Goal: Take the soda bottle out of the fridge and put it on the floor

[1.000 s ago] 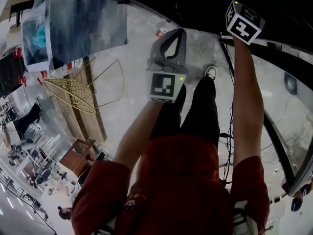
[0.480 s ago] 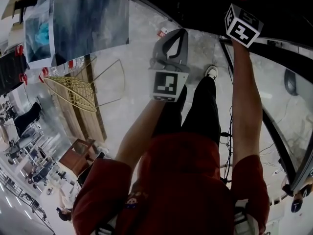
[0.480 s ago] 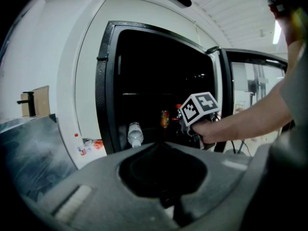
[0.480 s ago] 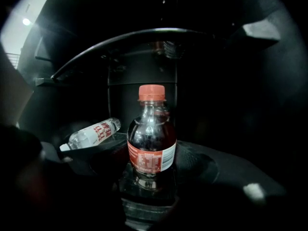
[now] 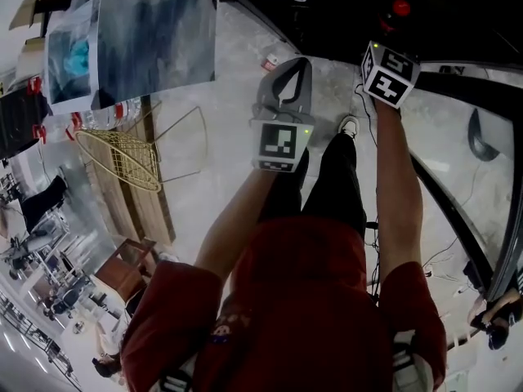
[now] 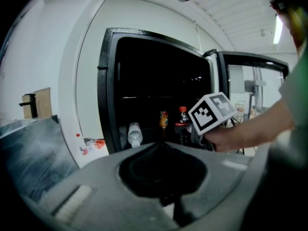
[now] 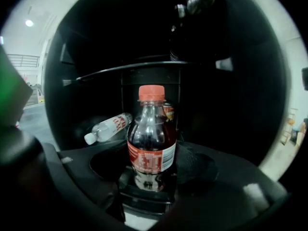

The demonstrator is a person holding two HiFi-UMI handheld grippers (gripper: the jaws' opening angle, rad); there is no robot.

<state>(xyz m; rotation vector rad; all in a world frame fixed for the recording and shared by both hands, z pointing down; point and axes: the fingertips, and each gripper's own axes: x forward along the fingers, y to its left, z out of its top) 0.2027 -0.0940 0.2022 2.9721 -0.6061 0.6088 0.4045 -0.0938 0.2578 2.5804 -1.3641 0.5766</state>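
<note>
Clamping the red-capped dark soda bottle (image 7: 151,141) low, upright for lifting from the black fridge (image 7: 120,69), is the right gripper (image 7: 150,177); the left gripper (image 6: 161,146) idles, jaws together, empty.

Head view looks steeply down over the fridge (image 5: 343,11); both gripper views face its interior, the right nearest.

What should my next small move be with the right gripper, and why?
Probably draw the right gripper straight back out of the fridge, keeping the soda bottle upright. Its jaws look closed on the bottle's lower body, the bottle sits under a shelf, and the floor lies outside.
</note>
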